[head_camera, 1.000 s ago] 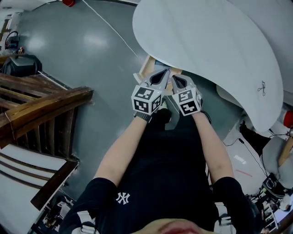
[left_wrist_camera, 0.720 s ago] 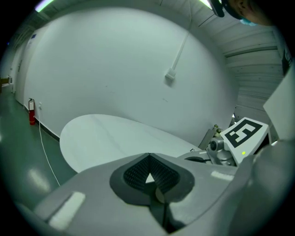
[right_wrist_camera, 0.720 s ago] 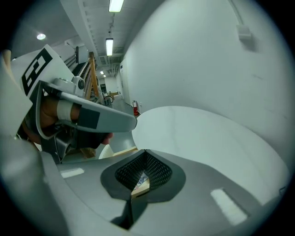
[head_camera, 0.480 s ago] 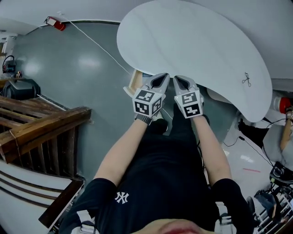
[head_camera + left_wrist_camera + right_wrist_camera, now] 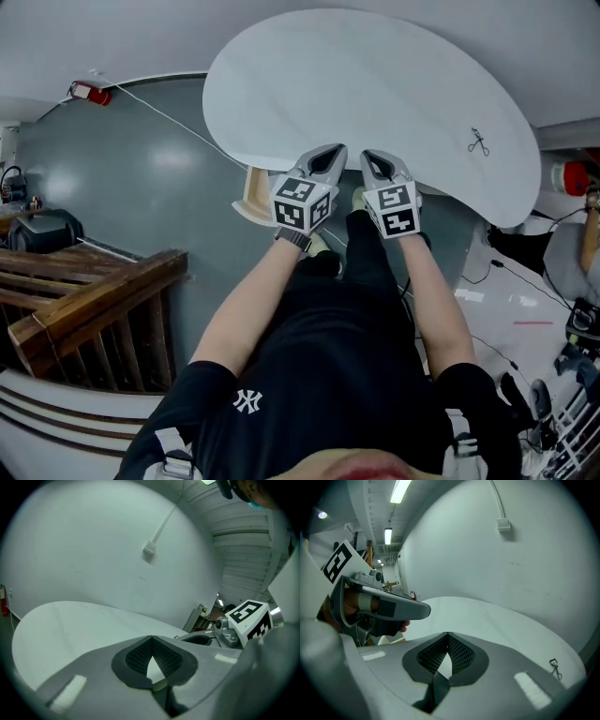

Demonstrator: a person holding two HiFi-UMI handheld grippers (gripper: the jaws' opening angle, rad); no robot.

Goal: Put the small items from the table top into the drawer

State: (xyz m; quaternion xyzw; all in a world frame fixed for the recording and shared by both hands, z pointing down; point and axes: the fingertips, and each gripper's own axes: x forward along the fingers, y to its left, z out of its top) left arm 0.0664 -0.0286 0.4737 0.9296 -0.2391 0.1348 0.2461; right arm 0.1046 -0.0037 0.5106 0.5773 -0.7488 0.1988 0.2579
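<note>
While the two grippers sit side by side over the near edge of the white table (image 5: 375, 75), neither has hold of anything. The left gripper (image 5: 330, 150) has its jaws brought together at the tips; in its own view only a thin triangular gap remains behind the meeting point, and through it just the bare table top shows. The right gripper (image 5: 373, 156) is the same: jaws closed tip to tip, with nothing pinched between the ribbed dark pads (image 5: 459, 653). Both point toward 12 o'clock, across the table.

One small item (image 5: 479, 142), dark, thin and shaped like a pair of scissors, lies on the table top at about 2 o'clock from the grippers, well apart from them and near the table's right-hand end. In the right gripper view it appears at 4 o'clock, close to the table edge.

A pale wooden drawer (image 5: 247, 199) juts out from under the table's near edge, at about 8 o'clock from the left gripper and just beside it; its inside cannot be made out.

On the grey floor (image 5: 141, 178), a white cable (image 5: 169, 117) runs from a red object (image 5: 89, 92) at 10 o'clock toward the table, and dark wooden slats (image 5: 94, 309) stand at 8 o'clock.
</note>
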